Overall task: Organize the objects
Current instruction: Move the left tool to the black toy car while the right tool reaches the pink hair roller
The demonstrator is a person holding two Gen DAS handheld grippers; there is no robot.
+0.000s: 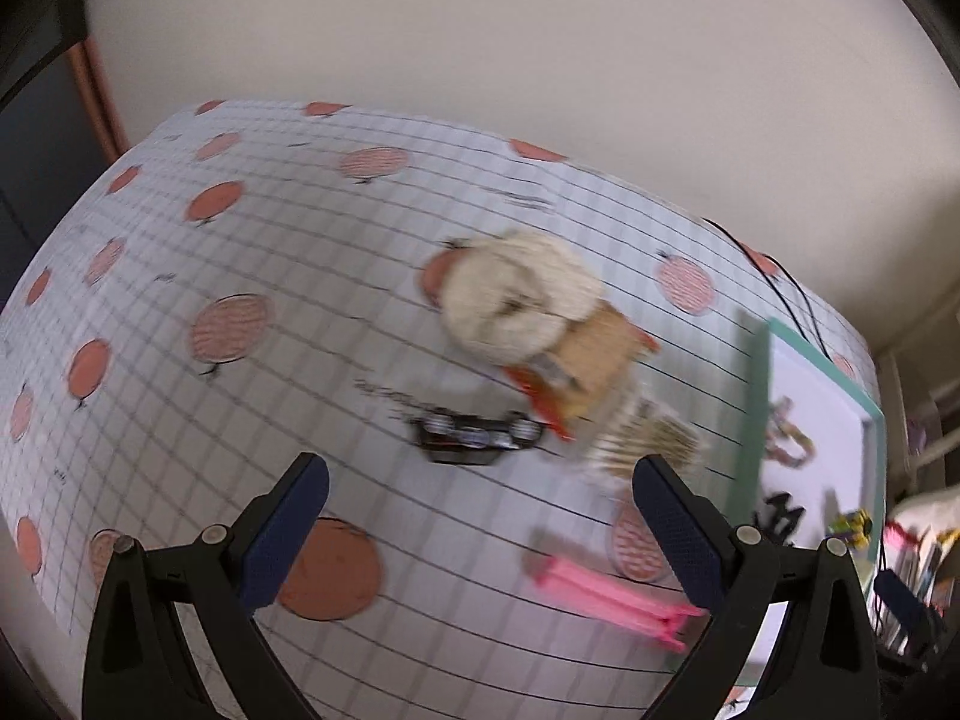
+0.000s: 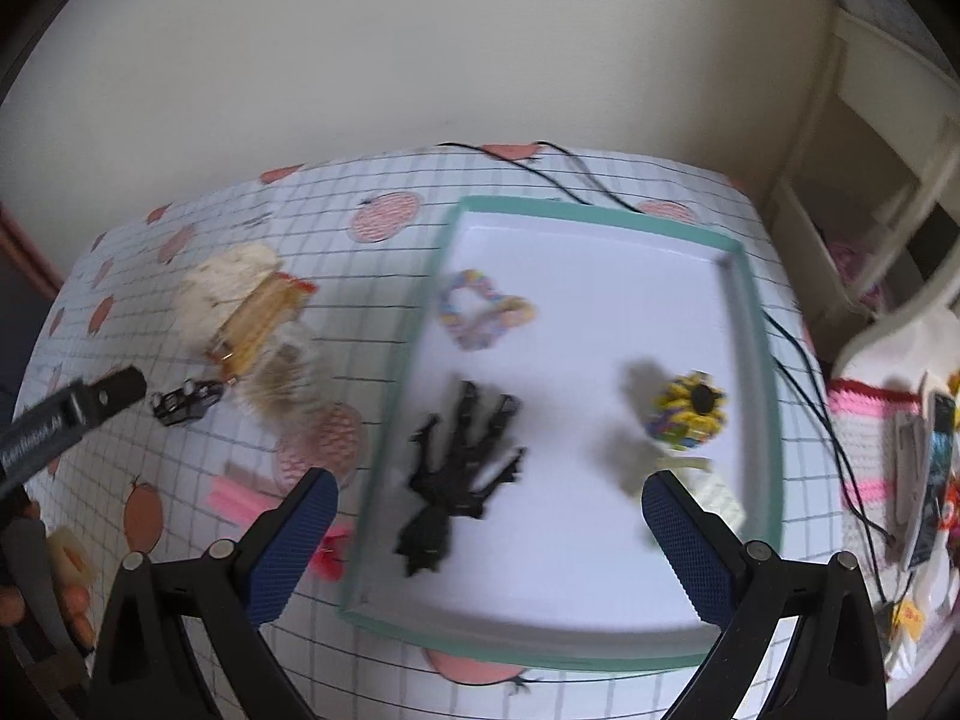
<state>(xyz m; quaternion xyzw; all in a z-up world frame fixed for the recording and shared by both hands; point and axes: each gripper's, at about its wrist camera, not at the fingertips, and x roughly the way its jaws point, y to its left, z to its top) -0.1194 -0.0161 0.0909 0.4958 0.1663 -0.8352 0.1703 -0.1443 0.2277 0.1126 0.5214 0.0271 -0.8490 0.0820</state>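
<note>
Above the tabletop (image 1: 180,396) both grippers — left gripper (image 1: 480,534), right gripper (image 2: 489,546) — hang with fingers (image 1: 282,534) spread wide, grasping and touching nothing.

A grid tablecloth (image 2: 600,180) with peach prints, a black cable (image 2: 804,384) and a plain wall (image 2: 420,48).

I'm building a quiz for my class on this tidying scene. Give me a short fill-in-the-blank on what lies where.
1. The black claw clip lies inside the ___.
2. The pink clip lies on the ___, outside the tray.
3. The right gripper holds ___.
4. The left gripper has its jaws ___.

Missing words: tray; tablecloth; nothing; open
</note>
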